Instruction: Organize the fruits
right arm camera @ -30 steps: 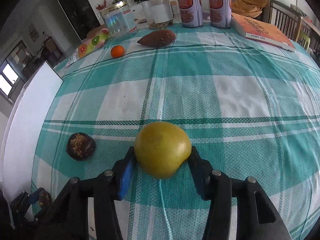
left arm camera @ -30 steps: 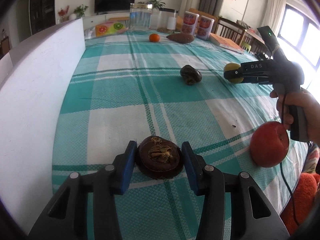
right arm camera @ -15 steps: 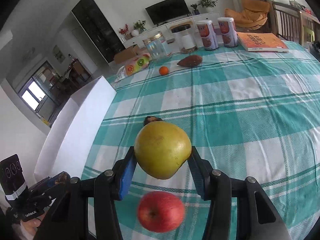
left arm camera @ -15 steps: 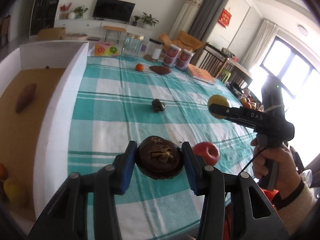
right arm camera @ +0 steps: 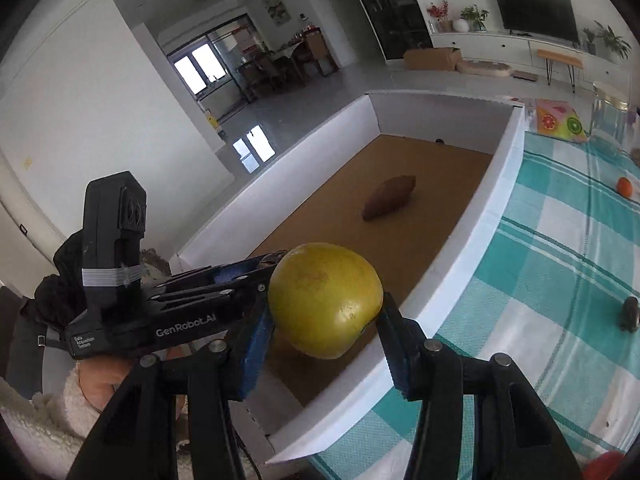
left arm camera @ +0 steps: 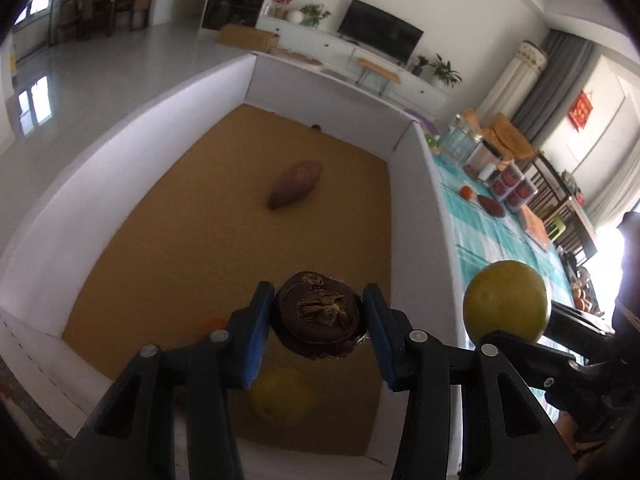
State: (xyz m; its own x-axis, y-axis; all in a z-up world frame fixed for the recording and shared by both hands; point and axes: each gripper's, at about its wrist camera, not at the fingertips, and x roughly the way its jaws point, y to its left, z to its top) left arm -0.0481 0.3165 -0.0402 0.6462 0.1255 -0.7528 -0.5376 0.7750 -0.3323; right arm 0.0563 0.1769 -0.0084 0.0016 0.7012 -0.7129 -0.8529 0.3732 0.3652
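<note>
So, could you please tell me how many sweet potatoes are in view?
2. One sweet potato lies inside the white box; the second sweet potato on the tablecloth. More may be hidden.

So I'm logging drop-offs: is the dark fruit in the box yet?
Not yet. The dark fruit is clamped in the left gripper, held above the box.
</note>
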